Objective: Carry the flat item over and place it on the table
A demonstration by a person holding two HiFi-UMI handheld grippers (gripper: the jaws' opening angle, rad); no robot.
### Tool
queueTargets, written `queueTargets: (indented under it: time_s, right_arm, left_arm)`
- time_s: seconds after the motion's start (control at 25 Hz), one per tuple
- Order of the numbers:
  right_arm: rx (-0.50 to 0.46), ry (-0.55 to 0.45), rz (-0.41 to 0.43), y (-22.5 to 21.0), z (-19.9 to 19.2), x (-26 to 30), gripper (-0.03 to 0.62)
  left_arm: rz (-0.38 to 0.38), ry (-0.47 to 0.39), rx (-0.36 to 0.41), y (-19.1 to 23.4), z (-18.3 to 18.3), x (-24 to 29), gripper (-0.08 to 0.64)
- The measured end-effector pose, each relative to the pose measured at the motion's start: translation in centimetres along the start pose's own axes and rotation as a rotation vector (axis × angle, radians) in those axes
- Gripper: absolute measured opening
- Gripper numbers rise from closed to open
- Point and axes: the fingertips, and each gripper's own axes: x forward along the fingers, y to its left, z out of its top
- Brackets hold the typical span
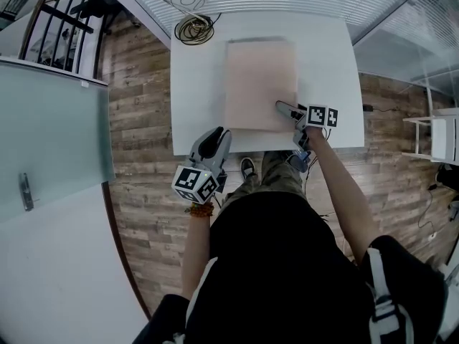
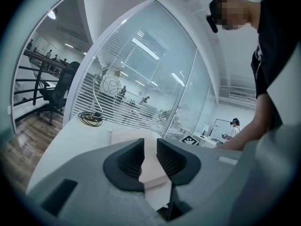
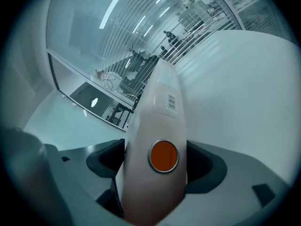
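While the flat, pale pink rectangular cardboard box (image 1: 259,84) lies face down on the white square table (image 1: 197,84), about midway between its left and right edges and with its near side close to the table's near edge, the right gripper (image 1: 287,110) sits at the box's near right corner. In the right gripper view the box's narrow side fills the gap between the jaws. It bears a round orange sticker (image 3: 163,156) and, farther along, a small barcode label (image 3: 171,101). The dark pads (image 3: 203,167) stand spread wide, one on each side of the box and just beside it, with no clear squeeze on it. The left gripper (image 1: 215,138) hangs at the table's near edge by the near left corner, well apart from the box. Its ribbed fingers (image 2: 129,161) are drawn close with a narrow gap left between them, and nothing sits in that gap. A coil of dark cable (image 1: 193,29) rests at the far edge, toward the far left corner. Brown wood-plank floor (image 1: 140,120) shows round the table.
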Motion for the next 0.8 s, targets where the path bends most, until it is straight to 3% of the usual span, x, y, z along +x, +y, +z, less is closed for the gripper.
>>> queueTargets:
  time_s: [0.48,0.8]
  right_arm:
    - [-0.068,-0.011,-0.156,-2.1,-0.3,-1.2,0.356]
    - [-0.142,-0.087,-0.158,-0.1,2.2,-3.0,0.354]
  left_arm:
    - [0.001,0.007,0.013,0.0,-0.2,-0.4,0.092]
    - [0.011,0.015,0.064,0.1,0.4,0.1,0.092]
